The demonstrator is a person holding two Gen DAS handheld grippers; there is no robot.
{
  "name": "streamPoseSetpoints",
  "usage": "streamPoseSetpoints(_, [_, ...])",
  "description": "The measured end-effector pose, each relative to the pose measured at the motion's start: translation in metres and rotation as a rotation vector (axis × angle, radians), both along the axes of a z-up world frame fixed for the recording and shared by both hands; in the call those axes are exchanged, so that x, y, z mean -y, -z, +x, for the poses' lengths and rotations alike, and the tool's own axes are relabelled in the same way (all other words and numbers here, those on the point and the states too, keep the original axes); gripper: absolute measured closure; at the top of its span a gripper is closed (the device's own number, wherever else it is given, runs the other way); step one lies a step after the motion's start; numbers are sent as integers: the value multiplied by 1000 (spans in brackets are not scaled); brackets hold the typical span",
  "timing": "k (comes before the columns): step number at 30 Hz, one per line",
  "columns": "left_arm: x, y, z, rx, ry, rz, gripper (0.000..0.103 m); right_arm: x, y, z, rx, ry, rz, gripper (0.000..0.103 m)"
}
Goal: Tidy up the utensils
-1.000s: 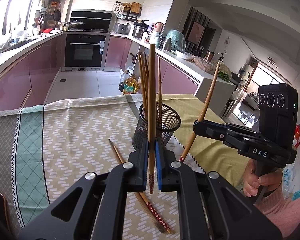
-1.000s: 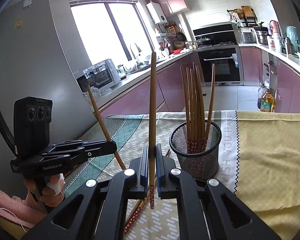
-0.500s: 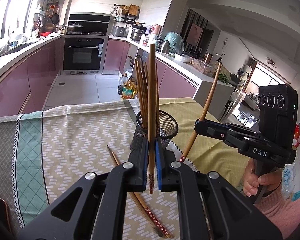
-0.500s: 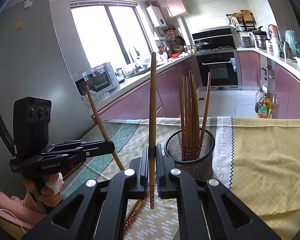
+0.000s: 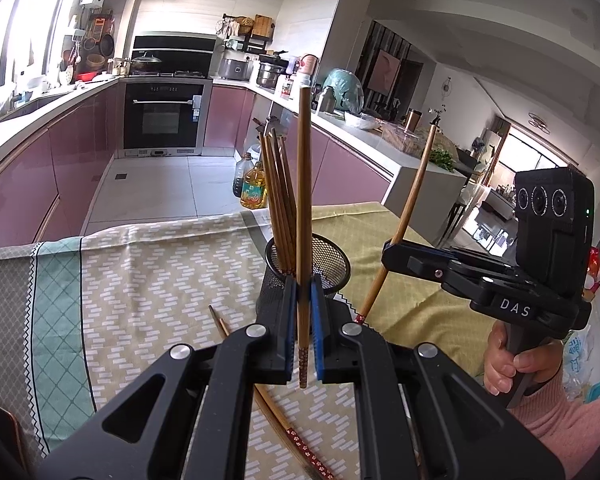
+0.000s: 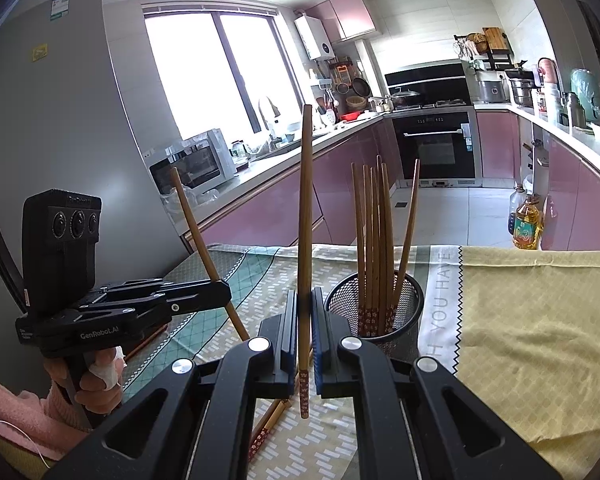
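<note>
My left gripper is shut on a wooden chopstick, held upright above the table. My right gripper is shut on another upright chopstick. A black mesh holder with several chopsticks stands on the tablecloth, just right of the right gripper and just beyond the left gripper. Loose chopsticks lie on the cloth below both grippers. Each gripper shows in the other's view, the right one and the left one.
The table carries a patterned cloth and a yellow cloth. Pink kitchen cabinets, an oven and oil bottles on the floor lie beyond the table's far edge.
Both grippers have risen and pulled back slightly with their chopsticks; the holder sits lower and farther in both views. Grips are unchanged.
</note>
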State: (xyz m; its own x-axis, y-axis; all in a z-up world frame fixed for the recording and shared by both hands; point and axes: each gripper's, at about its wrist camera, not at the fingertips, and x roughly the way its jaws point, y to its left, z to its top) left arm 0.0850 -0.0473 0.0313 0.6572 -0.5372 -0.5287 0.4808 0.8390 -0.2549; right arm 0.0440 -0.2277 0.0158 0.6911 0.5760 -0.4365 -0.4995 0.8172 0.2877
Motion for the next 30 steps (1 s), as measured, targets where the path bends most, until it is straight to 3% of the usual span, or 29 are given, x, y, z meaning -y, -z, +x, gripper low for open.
streamPoseSetpoints(30, [5,-19,8,35,9,-10,96,0,-13,10,39,11,-4,97])
